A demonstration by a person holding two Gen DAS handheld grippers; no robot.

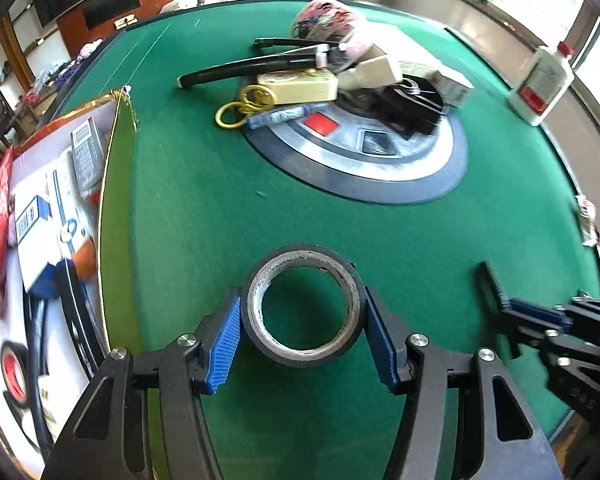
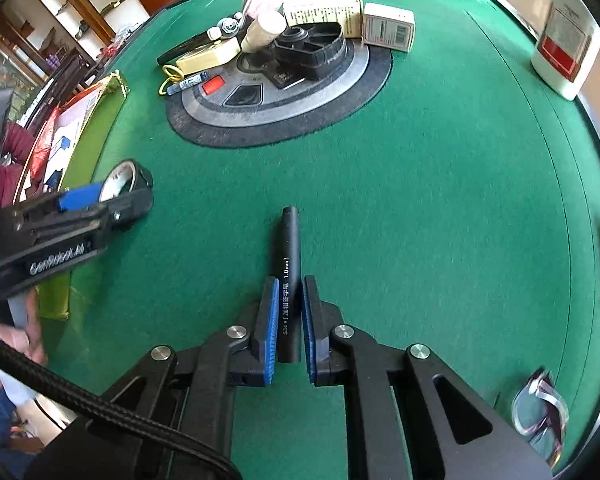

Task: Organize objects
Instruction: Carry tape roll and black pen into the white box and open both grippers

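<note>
A black roll of tape (image 1: 260,344) lies flat between the blue pads of my left gripper (image 1: 303,308), which touch its two sides over the green table (image 1: 204,184). From the right wrist the same roll (image 2: 126,178) shows in the left gripper (image 2: 112,196), close to the open box (image 2: 88,136). My right gripper (image 2: 291,284) is shut on a black pen (image 2: 290,248) that points away from me just above the felt. The pen (image 1: 488,280) and right gripper (image 1: 516,308) show at the lower right of the left wrist view.
The open box (image 1: 112,184) at the left holds a calculator, cartons, a cable and a red tape roll. A pile of items (image 1: 300,80) sits on the round centre panel (image 2: 300,92). A white bottle (image 1: 540,84) stands far right. Glasses (image 2: 540,412) lie near the right edge.
</note>
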